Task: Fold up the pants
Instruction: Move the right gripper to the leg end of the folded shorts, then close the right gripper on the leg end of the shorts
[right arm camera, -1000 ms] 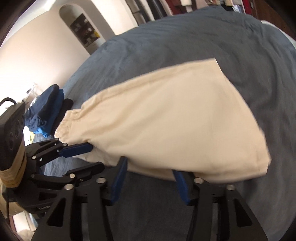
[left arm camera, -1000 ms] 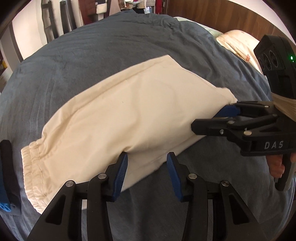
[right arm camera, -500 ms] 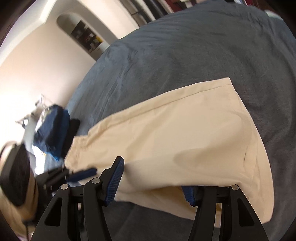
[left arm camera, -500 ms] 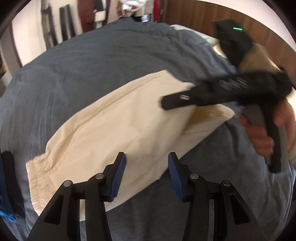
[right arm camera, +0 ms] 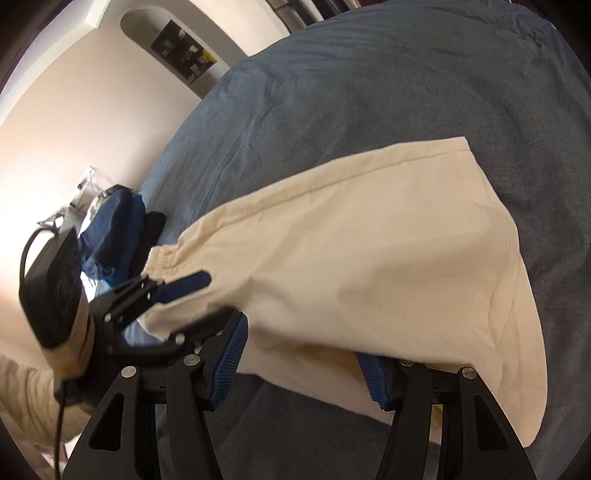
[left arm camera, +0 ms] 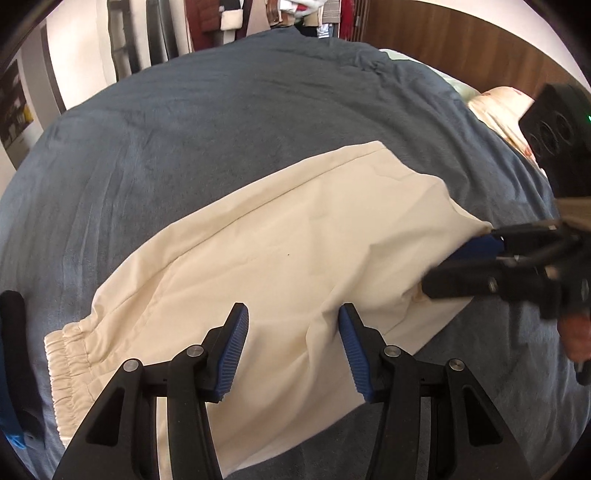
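Note:
Cream pants (left arm camera: 280, 258) lie folded on a blue-grey bed cover (left arm camera: 221, 122), elastic waistband (left arm camera: 68, 354) at the left. My left gripper (left arm camera: 291, 332) is open, its jaws straddling the near edge of the pants. My right gripper (right arm camera: 303, 354) is open at the other end; cloth drapes over its right finger. It shows in the left wrist view (left arm camera: 476, 262) with its fingers apart around the fold edge. The pants (right arm camera: 369, 258) fill the right wrist view, and the left gripper (right arm camera: 177, 302) is there at the waistband end.
A pile of dark blue and black clothes (right arm camera: 118, 229) lies at the bed's left edge by the waistband. A patterned pillow (left arm camera: 506, 114) and wooden headboard (left arm camera: 461, 40) are at the far right. Hanging clothes (left arm camera: 280, 14) stand beyond the bed.
My right gripper swung up over the pants half a second ago and has come back down to the fold edge at the right. My left gripper has moved forward over the near edge.

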The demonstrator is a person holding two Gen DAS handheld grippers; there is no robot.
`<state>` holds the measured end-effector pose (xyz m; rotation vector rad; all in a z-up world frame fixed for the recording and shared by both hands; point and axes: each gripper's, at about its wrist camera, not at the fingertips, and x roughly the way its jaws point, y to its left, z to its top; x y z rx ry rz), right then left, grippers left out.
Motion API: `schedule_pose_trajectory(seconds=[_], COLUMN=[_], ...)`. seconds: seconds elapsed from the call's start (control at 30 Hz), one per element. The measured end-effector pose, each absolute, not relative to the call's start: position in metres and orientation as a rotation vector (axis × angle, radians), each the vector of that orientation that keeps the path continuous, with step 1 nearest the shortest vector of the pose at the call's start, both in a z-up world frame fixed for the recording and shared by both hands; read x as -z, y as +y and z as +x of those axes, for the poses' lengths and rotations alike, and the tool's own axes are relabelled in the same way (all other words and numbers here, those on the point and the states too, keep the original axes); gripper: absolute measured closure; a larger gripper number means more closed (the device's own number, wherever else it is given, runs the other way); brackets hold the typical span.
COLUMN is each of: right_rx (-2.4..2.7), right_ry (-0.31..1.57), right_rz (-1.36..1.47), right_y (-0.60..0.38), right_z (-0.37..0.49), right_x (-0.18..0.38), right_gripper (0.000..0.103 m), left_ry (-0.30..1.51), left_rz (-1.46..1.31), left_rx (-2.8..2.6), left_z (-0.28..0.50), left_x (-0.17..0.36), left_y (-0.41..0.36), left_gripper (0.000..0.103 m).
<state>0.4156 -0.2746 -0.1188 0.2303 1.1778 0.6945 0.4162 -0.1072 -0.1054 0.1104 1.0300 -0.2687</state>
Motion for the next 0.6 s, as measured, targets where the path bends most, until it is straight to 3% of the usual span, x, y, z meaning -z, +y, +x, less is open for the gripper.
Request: schedule_pose_trajectory(seconds=[0.47, 0.6], right_rx=[-0.735, -0.766], right_ry=[1.208, 1.224], right_rz=[0.066, 0.022], right_y=[-0.255, -0.25], right_z=[0.417, 0.419], right_x=[0.136, 0.142], right_gripper=[0.044, 0.056], left_ry=[1.056, 1.066], left_rz=[0.066, 0.07], left_rx=[0.221, 0.229], left_z=[0.433, 0.431], left_x=[0.113, 0.115], left_y=[-0.097, -0.095], left_gripper=[0.053, 0.053])
